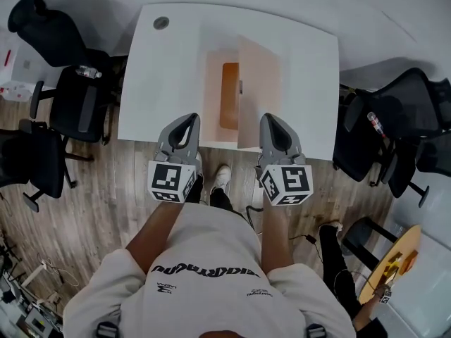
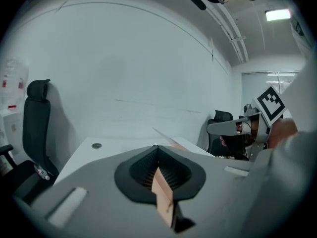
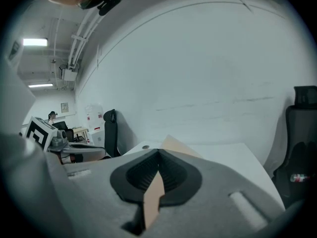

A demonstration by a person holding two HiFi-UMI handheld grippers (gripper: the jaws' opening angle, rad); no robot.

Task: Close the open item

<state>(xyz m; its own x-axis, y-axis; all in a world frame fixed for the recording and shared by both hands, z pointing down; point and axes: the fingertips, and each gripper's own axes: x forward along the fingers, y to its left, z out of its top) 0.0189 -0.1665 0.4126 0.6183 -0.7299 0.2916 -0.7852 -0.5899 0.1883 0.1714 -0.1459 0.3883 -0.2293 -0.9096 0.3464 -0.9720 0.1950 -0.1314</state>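
An open cardboard box [image 1: 230, 94] lies on the white table [image 1: 165, 83], showing an orange inside, with one tall flap [image 1: 259, 97] standing up on its right. My left gripper [image 1: 188, 122] hovers at the table's front edge, just left of the box, shut and holding nothing. The right gripper [image 1: 272, 121] hovers at the raised flap's near corner, also shut and holding nothing. In the left gripper view, the left gripper [image 2: 158, 148] points over the table at a flap edge [image 2: 171, 142]. The right gripper [image 3: 159, 152] faces the tan flap [image 3: 176, 146] in its own view.
Black office chairs stand left [image 1: 76, 101] and right [image 1: 394, 118] of the table; a bottle [image 1: 89, 71] lies on the left one. A cable grommet [image 1: 161, 22] sits at the far left corner. A round wooden table [image 1: 399, 259] is at lower right.
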